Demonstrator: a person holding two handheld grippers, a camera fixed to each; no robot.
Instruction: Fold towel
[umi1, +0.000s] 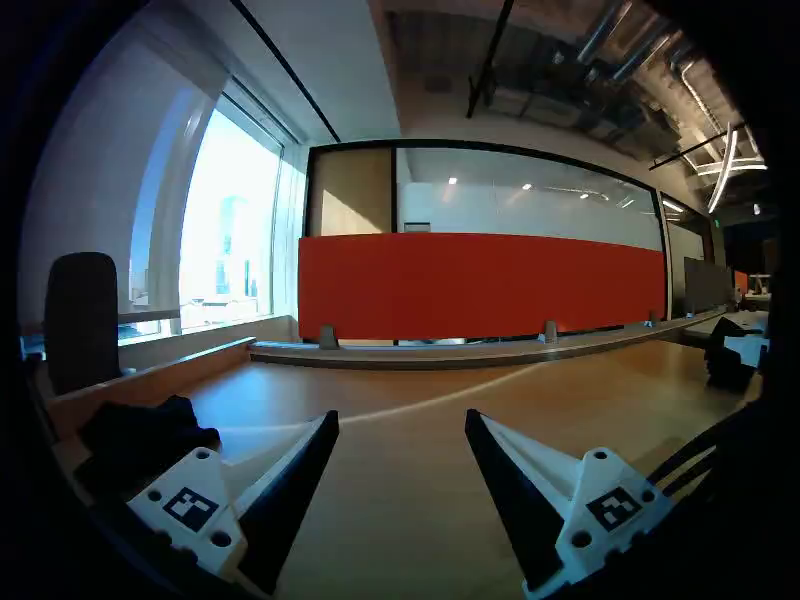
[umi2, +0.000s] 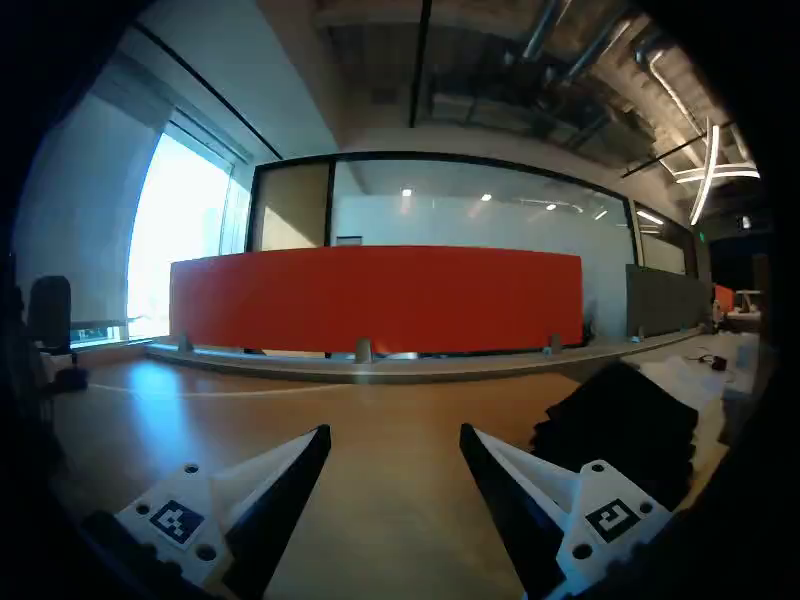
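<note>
The left hand-held gripper (umi1: 401, 428) and right hand-held gripper (umi2: 394, 440) hover over the wooden worktop (umi1: 420, 395), fingers spread. A black folded towel (umi2: 622, 428) lies beside the right one.

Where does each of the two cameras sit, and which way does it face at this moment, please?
Left gripper view: rides on the left gripper, low over the light wooden desk, facing the long red partition panel; its own two open fingers show at the bottom.
Right gripper view: rides on the right gripper, equally low, facing the same panel; its open fingers show, with a black folded cloth stack at right.
Shared: desk, red panel, bright window.
</note>
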